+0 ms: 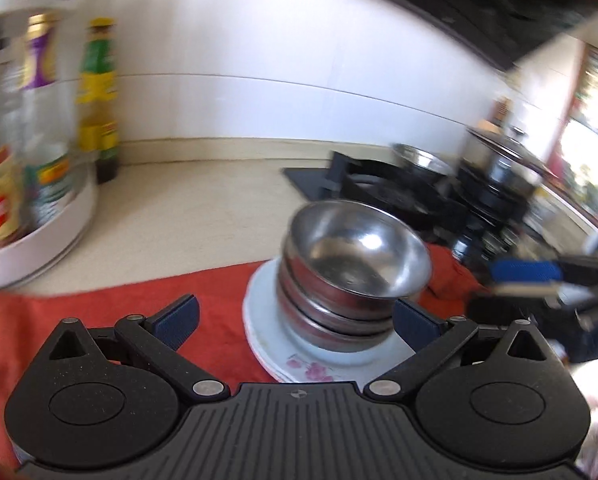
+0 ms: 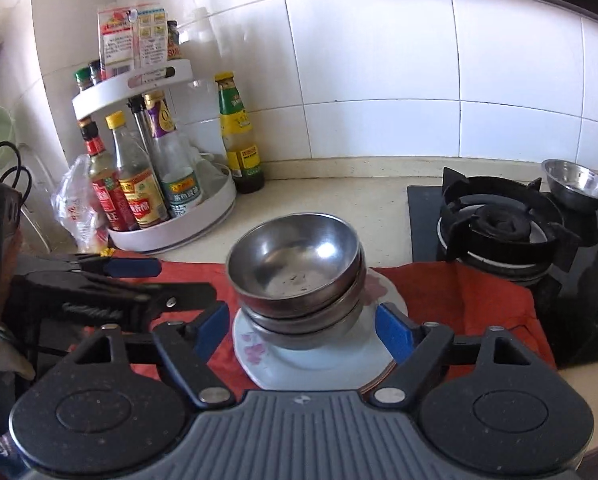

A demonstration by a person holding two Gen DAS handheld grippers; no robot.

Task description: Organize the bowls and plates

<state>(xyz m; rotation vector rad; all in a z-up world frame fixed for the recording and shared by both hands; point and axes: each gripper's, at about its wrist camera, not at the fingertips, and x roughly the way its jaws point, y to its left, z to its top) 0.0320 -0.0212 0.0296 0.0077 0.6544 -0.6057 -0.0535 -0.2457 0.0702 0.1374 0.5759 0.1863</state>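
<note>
Three steel bowls [image 2: 295,276] sat nested on a plate [image 2: 319,364], which lay on the red cloth [image 2: 479,292]. Both the right gripper [image 2: 297,330] and left gripper [image 1: 297,316] gaped empty. The bowls looked light, stiff and slippery, best pinched at the rim; the plate looked fragile.

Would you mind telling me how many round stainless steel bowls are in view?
4. Three round stainless steel bowls are nested in a stack on the white flowered plate; a fourth steel bowl sits by the black gas burner. More could be hidden within the stack.
</note>
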